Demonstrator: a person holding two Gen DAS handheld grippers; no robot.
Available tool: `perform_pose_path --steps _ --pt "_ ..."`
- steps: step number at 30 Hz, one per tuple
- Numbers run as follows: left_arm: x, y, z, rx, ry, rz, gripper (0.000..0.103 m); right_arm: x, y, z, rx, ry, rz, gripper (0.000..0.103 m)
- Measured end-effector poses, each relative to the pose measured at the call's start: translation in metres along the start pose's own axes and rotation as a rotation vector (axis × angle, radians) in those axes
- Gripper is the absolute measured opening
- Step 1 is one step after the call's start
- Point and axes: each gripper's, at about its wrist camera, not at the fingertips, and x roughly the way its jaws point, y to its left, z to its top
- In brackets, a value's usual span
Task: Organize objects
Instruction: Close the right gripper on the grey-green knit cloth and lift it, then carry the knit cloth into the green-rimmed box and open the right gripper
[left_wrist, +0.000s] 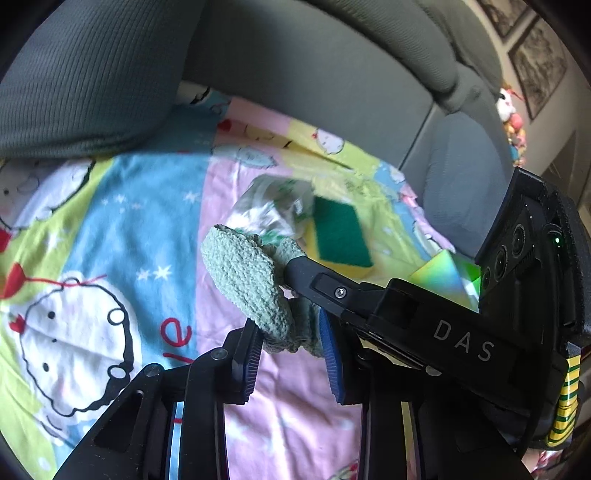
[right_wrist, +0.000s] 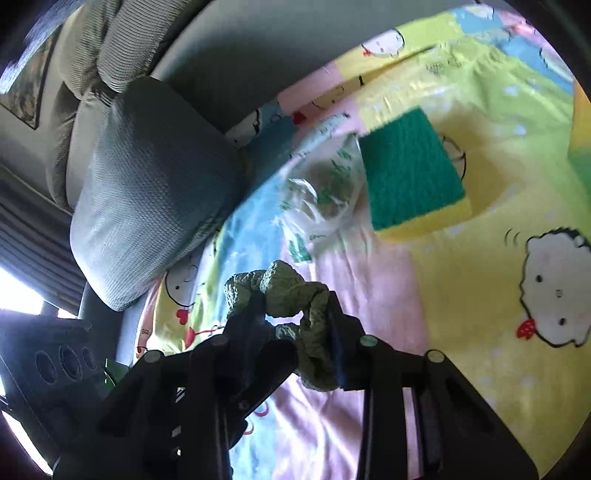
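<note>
A pale green terry cloth (left_wrist: 251, 280) hangs above a cartoon-print sheet (left_wrist: 129, 221). My left gripper (left_wrist: 291, 343) has its jaws around the cloth's lower end. My right gripper (right_wrist: 295, 321) grips the same cloth (right_wrist: 291, 295) from the other side; its finger reaches in from the right in the left wrist view (left_wrist: 314, 273). Beyond the cloth lie a green and yellow sponge (left_wrist: 341, 236) (right_wrist: 410, 173) and a clear plastic bag with green print (left_wrist: 273, 206) (right_wrist: 325, 192), both on the sheet.
Grey sofa cushions stand behind the sheet (left_wrist: 92, 81) (right_wrist: 147, 184). A grey armrest (left_wrist: 458, 192) is at the far right. Framed pictures (left_wrist: 535, 62) and small toys (left_wrist: 511, 122) are on the wall beyond.
</note>
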Motion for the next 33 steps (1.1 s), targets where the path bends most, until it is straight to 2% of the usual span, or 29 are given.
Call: perform_pose_path --steps 6,11,16,24,33 --pt "-0.026 -0.021 -0.001 0.05 -0.067 -0.039 0.031 -0.036 0.013 -0.001 -0.02 -0.087 0.019 0.032" --pt "-0.04 -0.04 -0.003 0.098 -0.094 -0.089 0.031 -0.064 0.021 -0.004 -0.04 -0.158 0.015 0.033" --pt "-0.047 -0.064 -0.006 0.15 -0.108 -0.131 0.031 -0.098 0.017 -0.012 -0.036 -0.227 -0.021 0.033" --pt "-0.06 -0.098 -0.009 0.217 -0.127 -0.253 0.031 -0.15 0.02 -0.021 -0.073 -0.336 -0.108 0.033" --pt "-0.06 -0.137 -0.015 0.272 -0.111 -0.351 0.031 -0.196 0.008 -0.029 -0.04 -0.418 -0.191 0.033"
